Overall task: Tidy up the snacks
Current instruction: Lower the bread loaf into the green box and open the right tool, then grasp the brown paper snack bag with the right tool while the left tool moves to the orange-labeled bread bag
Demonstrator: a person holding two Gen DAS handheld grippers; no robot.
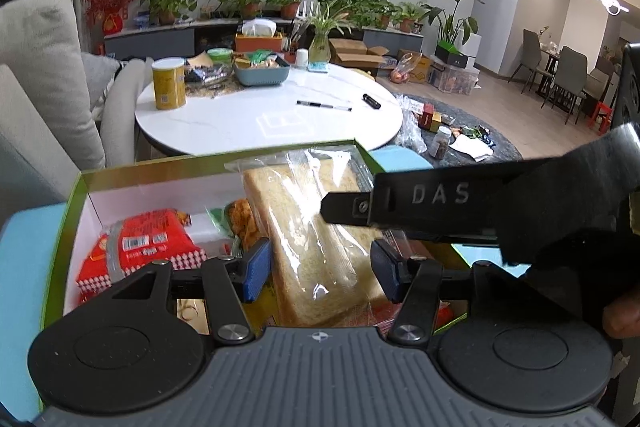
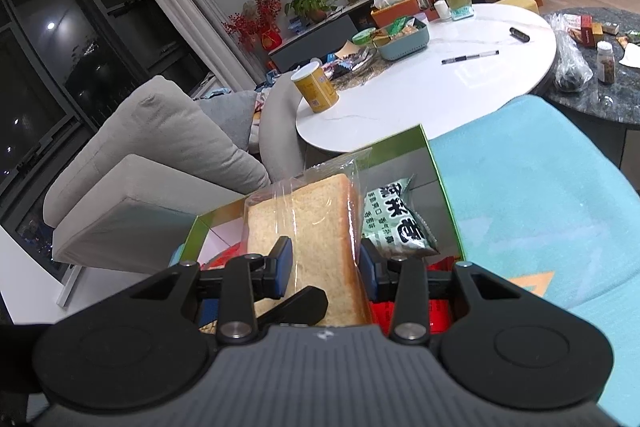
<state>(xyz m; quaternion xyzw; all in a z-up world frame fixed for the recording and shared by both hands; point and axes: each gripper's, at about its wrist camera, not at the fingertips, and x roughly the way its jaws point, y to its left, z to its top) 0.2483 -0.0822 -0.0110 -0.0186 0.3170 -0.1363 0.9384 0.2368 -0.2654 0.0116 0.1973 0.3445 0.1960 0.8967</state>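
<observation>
A: Left end of the box (image 1: 216, 163) first?

B: Red packet (image 1: 140, 243) lying flat against the left wall, label up. Just right of it, an orange snack (image 1: 242, 223), half hidden.

A: And mid-box?

B: Bread (image 1: 312, 227), standing on edge in the middle of the box, leaning slightly. Pale crumb, brown crust along one side, sealed in a clear bag with crinkled, glossy film bunched at the top. Soft stuff, likely to dent if squeezed hard.

A: Held how?

B: Left gripper (image 1: 320, 269) low over the near side of the box, jaws spread wide with the bread between them. Pads close to both faces; cannot tell whether touching or only bracketing. Probably there to keep the bread from toppling. Right gripper (image 2: 325, 267) reaching in from the box's right, jaws partly closed around the bread and seemingly pinching it through the bag.

A: Why upright?

B: Likely to save room: on edge, less floor taken, packets left flat on either side.

A: Right end of the box?

B: Green packet (image 2: 396, 223) propped against the right wall, print facing up. More red packs beneath, near the front wall.

A: Outside the box?

B: Blue cushion (image 2: 520, 187) under and right of the box. Beyond the far wall, a white worktop (image 1: 248, 115) carrying a yellow can (image 1: 169, 85) and more snacks, not yet sorted.
</observation>
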